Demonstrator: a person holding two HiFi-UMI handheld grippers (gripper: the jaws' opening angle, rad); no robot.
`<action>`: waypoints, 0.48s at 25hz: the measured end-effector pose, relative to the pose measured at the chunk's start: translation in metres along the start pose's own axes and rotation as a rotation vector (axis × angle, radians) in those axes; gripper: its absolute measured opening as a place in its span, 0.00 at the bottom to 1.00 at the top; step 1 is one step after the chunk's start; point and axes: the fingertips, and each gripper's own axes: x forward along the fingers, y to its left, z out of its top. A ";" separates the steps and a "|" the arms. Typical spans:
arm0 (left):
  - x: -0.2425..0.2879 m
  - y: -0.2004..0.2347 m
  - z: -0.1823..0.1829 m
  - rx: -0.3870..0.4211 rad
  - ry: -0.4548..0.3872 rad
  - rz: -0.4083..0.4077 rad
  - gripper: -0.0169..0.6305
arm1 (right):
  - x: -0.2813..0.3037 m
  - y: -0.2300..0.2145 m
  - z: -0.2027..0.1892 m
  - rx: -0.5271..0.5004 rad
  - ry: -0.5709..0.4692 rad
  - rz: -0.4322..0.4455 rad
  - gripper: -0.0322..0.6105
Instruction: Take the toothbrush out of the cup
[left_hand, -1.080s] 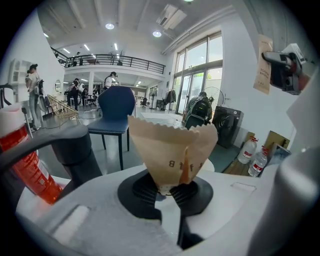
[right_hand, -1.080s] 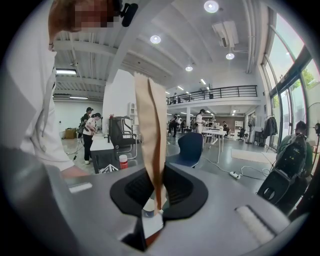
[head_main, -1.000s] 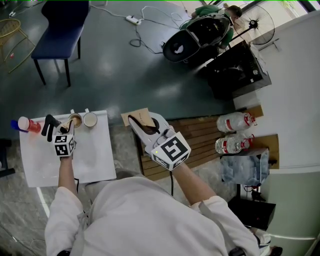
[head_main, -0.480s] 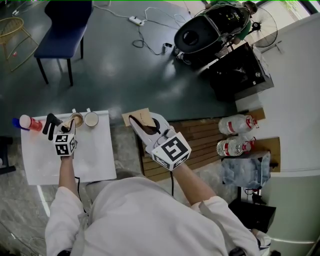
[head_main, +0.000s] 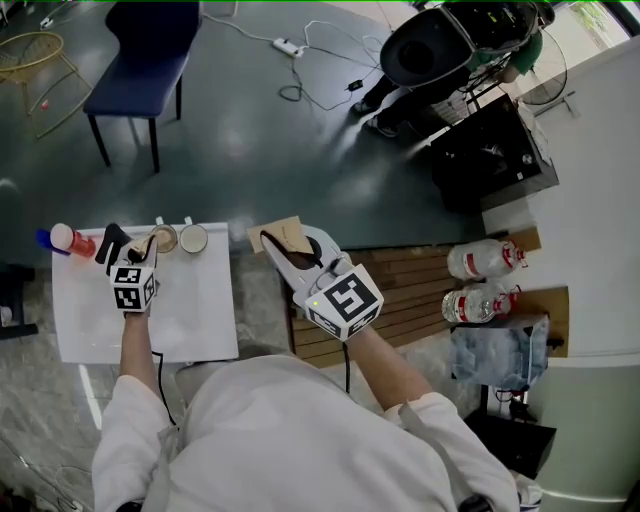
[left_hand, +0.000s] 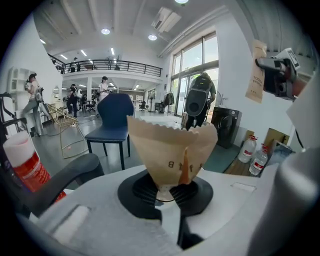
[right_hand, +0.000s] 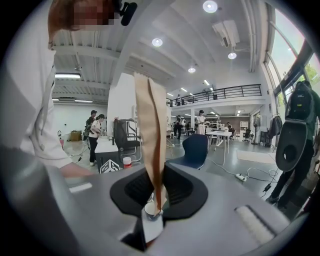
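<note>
pinching paper filters (left_hand: 170, 145): l tongs (left_hand: 169, 195), r tongs (right_hand: 152, 200); 2 cups (head_main: 193, 238) near.

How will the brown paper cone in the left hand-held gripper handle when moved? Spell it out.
The paper cone is probably very light and floppy: thin sheet, scalloped rim. It likely creases easily, since the left hand-held gripper pinches only its pointed bottom. Standing upright with a wide open mouth, it may sway if swung quickly.
</note>
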 end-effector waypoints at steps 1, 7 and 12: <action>-0.002 0.000 0.002 0.003 -0.001 0.000 0.07 | 0.001 0.000 0.000 -0.001 -0.003 0.004 0.11; -0.016 -0.002 0.013 0.013 -0.015 0.005 0.07 | 0.005 0.004 0.001 0.003 -0.008 0.031 0.11; -0.031 -0.003 0.026 0.032 -0.036 0.005 0.07 | 0.011 0.008 0.003 0.000 -0.014 0.055 0.11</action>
